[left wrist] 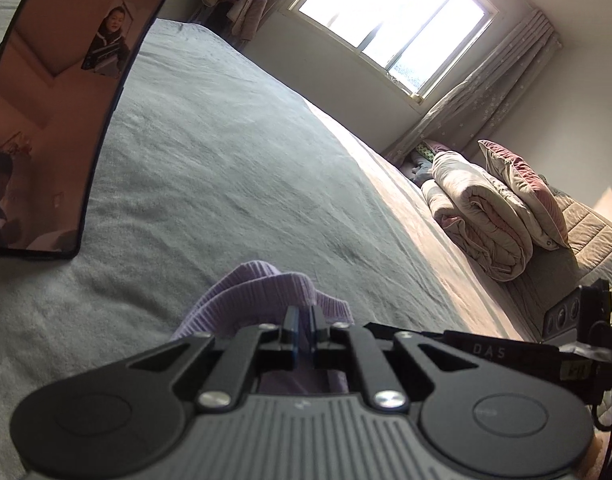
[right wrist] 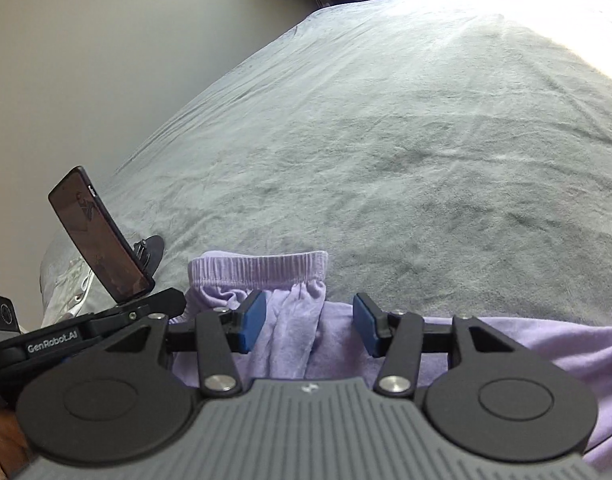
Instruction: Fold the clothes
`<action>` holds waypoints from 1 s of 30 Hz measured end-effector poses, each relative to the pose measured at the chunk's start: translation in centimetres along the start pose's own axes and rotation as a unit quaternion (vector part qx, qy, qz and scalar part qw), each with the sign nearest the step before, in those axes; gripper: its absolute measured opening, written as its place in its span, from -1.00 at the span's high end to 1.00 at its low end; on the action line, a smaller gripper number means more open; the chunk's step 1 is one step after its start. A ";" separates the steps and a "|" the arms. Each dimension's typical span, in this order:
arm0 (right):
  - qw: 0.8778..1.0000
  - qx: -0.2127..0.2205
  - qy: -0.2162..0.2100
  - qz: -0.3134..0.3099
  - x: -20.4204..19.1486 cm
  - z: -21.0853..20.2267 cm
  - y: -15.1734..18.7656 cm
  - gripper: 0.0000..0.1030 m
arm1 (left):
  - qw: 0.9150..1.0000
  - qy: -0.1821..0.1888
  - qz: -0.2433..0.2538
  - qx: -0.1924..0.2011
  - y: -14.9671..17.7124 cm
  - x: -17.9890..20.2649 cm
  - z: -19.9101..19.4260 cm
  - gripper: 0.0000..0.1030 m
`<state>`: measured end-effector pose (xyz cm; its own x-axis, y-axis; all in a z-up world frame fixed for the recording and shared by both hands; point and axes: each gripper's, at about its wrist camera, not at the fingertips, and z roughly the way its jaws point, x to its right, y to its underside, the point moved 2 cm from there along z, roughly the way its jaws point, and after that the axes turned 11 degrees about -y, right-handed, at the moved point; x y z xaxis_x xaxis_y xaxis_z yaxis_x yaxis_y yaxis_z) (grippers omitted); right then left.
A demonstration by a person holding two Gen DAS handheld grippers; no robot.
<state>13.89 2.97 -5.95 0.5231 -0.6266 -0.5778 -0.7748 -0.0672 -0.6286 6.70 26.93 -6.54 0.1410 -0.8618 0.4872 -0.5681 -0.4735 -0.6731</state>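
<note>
Lilac garment (right wrist: 289, 280) between parted right fingers (right wrist: 253, 322)

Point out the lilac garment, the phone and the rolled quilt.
lilac garment (right wrist: 265, 266): right wrist view, ribbed waistband.
phone (left wrist: 61, 120): left wrist view, middle of the screen.
rolled quilt (left wrist: 478, 216): left wrist view, middle of the roll.
</note>
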 end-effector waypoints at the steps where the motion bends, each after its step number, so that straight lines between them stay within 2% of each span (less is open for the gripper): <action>1: 1.000 0.002 -0.002 0.006 0.4 0.4 0.0 0.01 | 1.000 0.004 -0.002 -0.002 0.0 0.0 0.3 0.92; 3: 1.000 0.011 -0.013 0.009 0.6 0.9 0.1 0.09 | 1.000 0.007 -0.007 -0.005 0.1 0.0 0.8 0.92; 5: 0.999 0.021 -0.027 0.014 0.8 1.2 0.2 0.27 | 1.000 -0.004 -0.006 -0.008 0.2 0.1 1.3 0.92; 7: 0.999 0.032 -0.037 0.023 0.8 1.2 0.2 0.71 | 1.000 -0.016 -0.002 -0.011 0.3 0.2 1.7 0.92; 12: 0.994 0.071 -0.076 0.017 -0.7 -1.5 -0.7 0.94 | 0.999 -0.038 -0.008 -0.021 0.4 0.2 3.1 0.92; 17: 0.988 0.088 -0.122 -0.018 -4.7 -4.2 -1.3 0.94 | 0.999 -0.045 -0.019 -0.014 0.6 0.2 3.7 0.91; 23: 0.985 0.063 -0.144 -0.066 -8.6 -4.6 -0.1 0.94 | 0.997 -0.056 -0.039 -0.021 0.5 -0.6 1.5 0.90; 30: 0.986 0.019 -0.152 -0.063 -9.7 -2.3 3.1 0.94 | 0.995 -0.071 -0.063 -0.019 0.5 -3.6 -2.4 0.89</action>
<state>5.57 7.09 -1.13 0.7011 -0.3530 -0.6195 -0.6861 -0.0972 -0.7210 3.99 30.23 -7.34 0.3250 -0.8147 0.4803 -0.5689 -0.5741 -0.5889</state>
